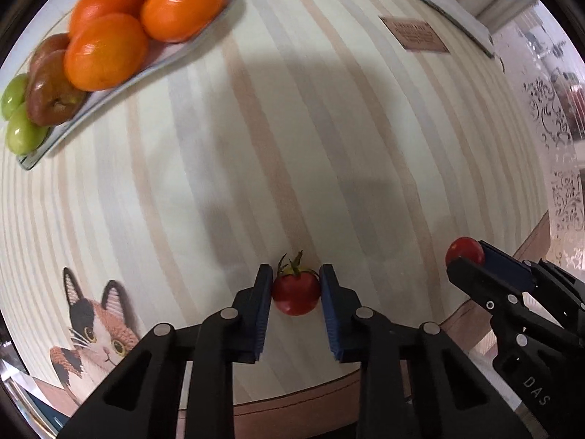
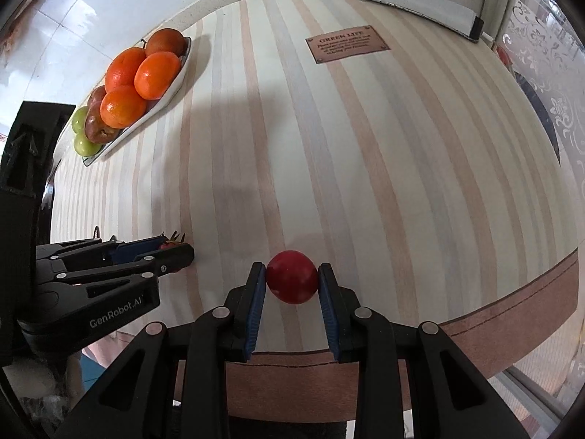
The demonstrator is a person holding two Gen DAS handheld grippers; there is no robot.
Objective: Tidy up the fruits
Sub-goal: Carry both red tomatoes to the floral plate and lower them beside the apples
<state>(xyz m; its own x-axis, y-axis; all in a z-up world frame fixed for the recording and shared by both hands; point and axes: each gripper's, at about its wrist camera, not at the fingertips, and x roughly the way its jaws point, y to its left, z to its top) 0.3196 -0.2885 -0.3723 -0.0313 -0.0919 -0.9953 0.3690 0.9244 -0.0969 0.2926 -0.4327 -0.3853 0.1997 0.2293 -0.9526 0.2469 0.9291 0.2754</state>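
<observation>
Both clamped: left gripper [image 1: 296, 289] on stemmed tomato [image 1: 295, 292], right gripper [image 2: 291, 281] on smooth tomato [image 2: 291, 281], near the table's front edge; next, carry to plate [image 1: 40, 153]

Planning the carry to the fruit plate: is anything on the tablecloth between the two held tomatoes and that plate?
Nothing visible. Left claw holds a stemmed cherry tomato, right claw a stemless one; only bare striped tablecloth lies toward the plate.
</observation>
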